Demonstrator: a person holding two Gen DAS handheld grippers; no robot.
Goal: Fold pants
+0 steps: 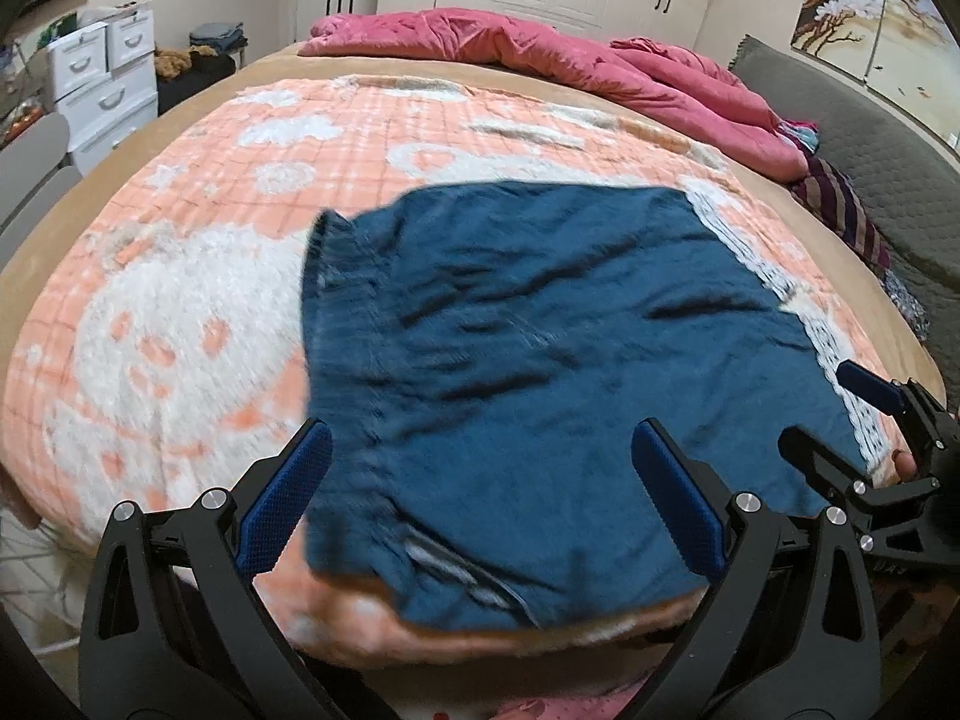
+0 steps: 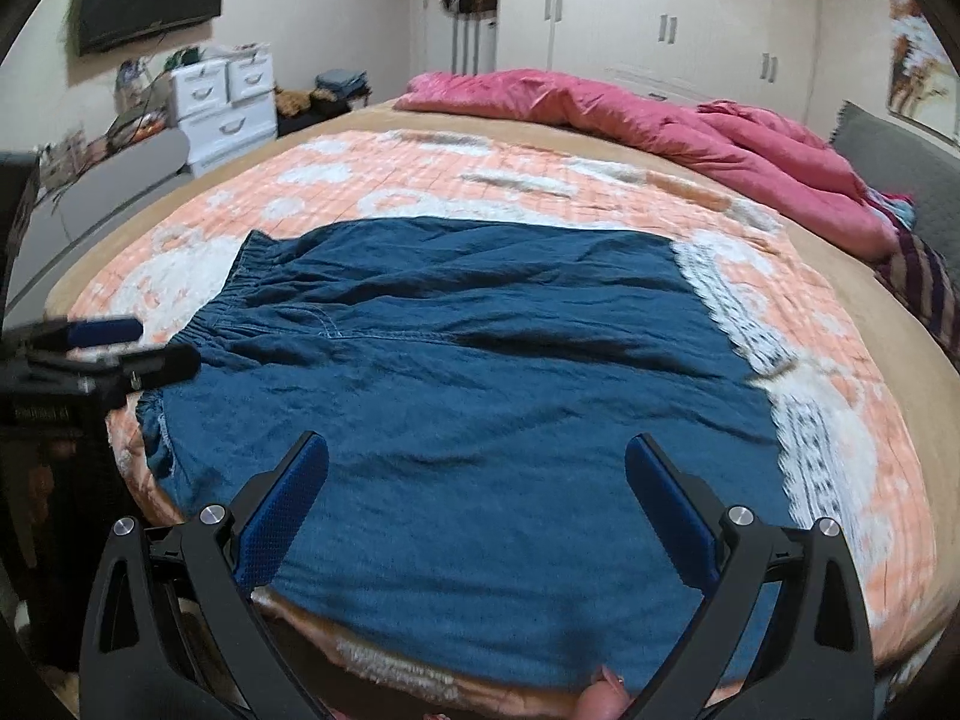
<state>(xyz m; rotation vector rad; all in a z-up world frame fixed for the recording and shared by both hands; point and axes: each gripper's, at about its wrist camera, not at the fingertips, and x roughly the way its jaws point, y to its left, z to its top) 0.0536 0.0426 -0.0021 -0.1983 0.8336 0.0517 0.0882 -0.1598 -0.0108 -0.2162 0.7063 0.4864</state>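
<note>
Blue pants [image 2: 456,396] lie wrinkled, white lace-trimmed.

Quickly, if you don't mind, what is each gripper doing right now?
Left gripper: open, holding nothing, over the pants.
Right gripper: open, holding nothing, over the pants.

We find no text, label, brand or number that can be read in either wrist view. Small pale marks sit on the black body of the left tongs [image 2: 102,348] in the right wrist view, but we cannot make them out.
</note>
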